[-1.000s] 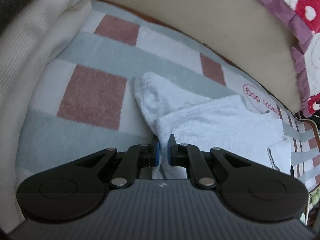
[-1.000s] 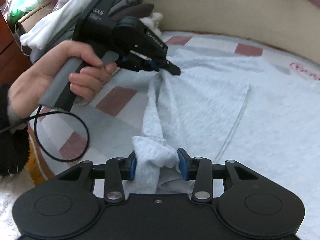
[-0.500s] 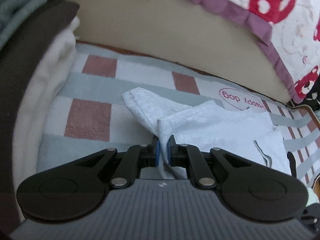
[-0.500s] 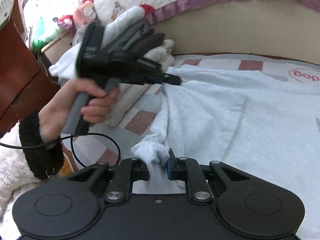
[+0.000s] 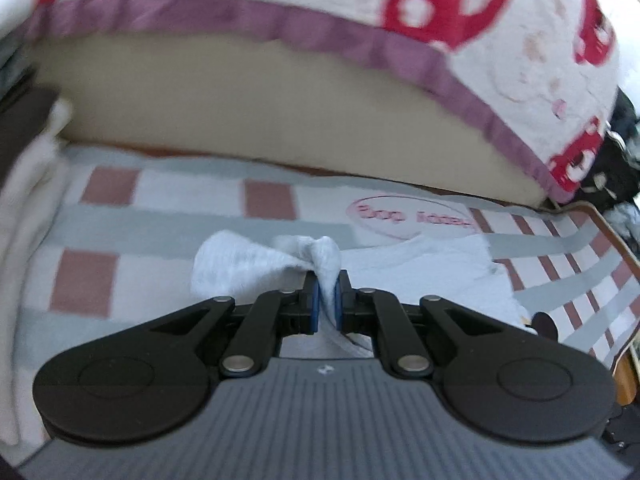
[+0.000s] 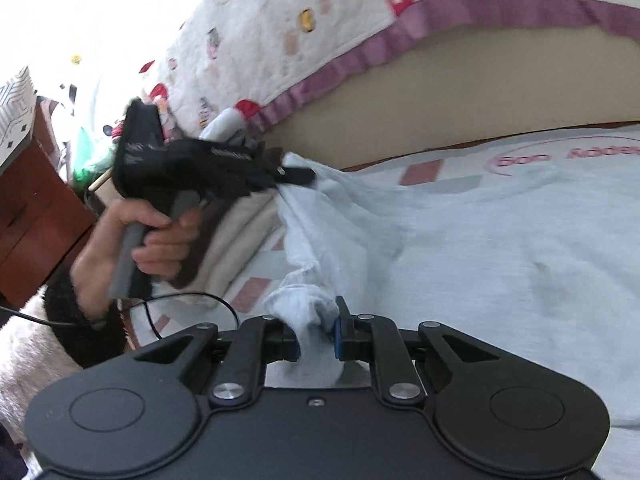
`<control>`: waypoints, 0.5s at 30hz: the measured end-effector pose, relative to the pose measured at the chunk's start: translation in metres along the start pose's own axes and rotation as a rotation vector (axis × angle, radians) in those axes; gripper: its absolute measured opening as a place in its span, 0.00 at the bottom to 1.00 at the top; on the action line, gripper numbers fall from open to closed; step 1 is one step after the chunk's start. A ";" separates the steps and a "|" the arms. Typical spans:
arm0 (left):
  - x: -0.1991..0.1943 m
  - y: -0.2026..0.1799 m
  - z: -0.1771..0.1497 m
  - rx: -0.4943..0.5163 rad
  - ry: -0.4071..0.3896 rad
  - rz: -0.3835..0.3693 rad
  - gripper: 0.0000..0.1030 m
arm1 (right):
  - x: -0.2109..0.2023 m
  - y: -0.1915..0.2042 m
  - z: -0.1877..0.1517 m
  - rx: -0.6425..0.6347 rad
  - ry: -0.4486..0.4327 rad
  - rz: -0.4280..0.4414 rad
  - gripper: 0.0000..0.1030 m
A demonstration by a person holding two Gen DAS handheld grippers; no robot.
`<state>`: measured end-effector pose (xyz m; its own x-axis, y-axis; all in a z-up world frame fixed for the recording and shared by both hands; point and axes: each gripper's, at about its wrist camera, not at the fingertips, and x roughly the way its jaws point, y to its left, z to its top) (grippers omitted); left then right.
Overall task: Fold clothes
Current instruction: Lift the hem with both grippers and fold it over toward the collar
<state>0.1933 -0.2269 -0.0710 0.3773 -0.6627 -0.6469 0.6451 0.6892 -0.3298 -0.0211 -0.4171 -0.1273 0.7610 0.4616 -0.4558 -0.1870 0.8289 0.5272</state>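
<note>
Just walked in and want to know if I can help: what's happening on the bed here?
A person is folding a light blue garment on a checked blanket, with a handheld tool in each hand. The left tool is shut on a bunched bit of the cloth, and the right tool is pinching another bunch of the same garment. One edge is lifted between them while the rest lies spread on the blanket. A pile of other clothes sits beside the left hand. The fold is not yet laid down.
</note>
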 end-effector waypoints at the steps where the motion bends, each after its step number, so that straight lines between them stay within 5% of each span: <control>1: 0.006 -0.014 0.003 0.020 -0.001 -0.010 0.07 | -0.008 -0.007 -0.001 0.015 -0.008 -0.010 0.17; 8: 0.065 -0.121 0.013 0.158 0.015 -0.063 0.07 | -0.081 -0.066 -0.010 0.205 -0.140 -0.080 0.16; 15: 0.117 -0.201 -0.002 0.256 0.056 -0.123 0.07 | -0.117 -0.107 -0.030 0.312 -0.143 -0.226 0.17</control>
<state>0.1061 -0.4425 -0.0819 0.2536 -0.7146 -0.6519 0.8331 0.5038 -0.2282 -0.1089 -0.5502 -0.1511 0.8442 0.2118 -0.4924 0.1755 0.7587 0.6273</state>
